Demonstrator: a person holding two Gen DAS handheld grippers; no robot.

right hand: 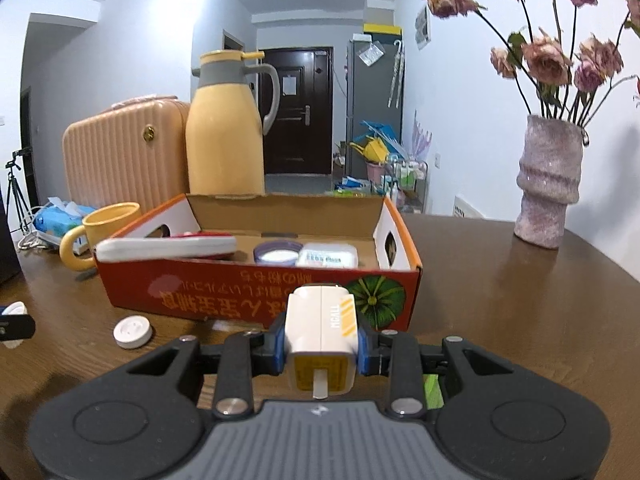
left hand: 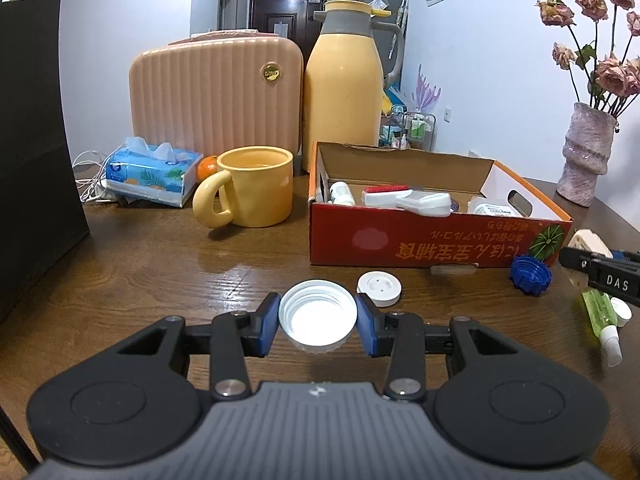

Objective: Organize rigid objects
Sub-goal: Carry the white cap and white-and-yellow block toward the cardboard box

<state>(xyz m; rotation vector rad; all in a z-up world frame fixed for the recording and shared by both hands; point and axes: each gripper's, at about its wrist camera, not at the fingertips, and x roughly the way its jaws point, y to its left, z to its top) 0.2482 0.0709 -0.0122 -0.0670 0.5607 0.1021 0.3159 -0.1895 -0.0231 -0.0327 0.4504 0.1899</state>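
My left gripper (left hand: 317,322) is shut on a white screw cap (left hand: 317,320), held hollow side up just above the wooden table. My right gripper (right hand: 321,340) is shut on a white and yellow plug adapter (right hand: 320,332), lifted in front of the open red cardboard box (right hand: 224,292). That box (left hand: 400,240) holds several white bottles, lids and a red-and-white item. A white round disc (left hand: 379,289) lies on the table just ahead of the left gripper. The same disc (right hand: 132,332) shows at the left in the right wrist view.
A blue ridged cap (left hand: 530,274) and a small green bottle (left hand: 600,316) lie right of the box's front. A yellow mug (left hand: 252,188), tissue pack (left hand: 154,170), orange, pink case (left hand: 216,96) and yellow jug (left hand: 344,80) stand behind. A pink vase (right hand: 548,184) with dried roses stands far right.
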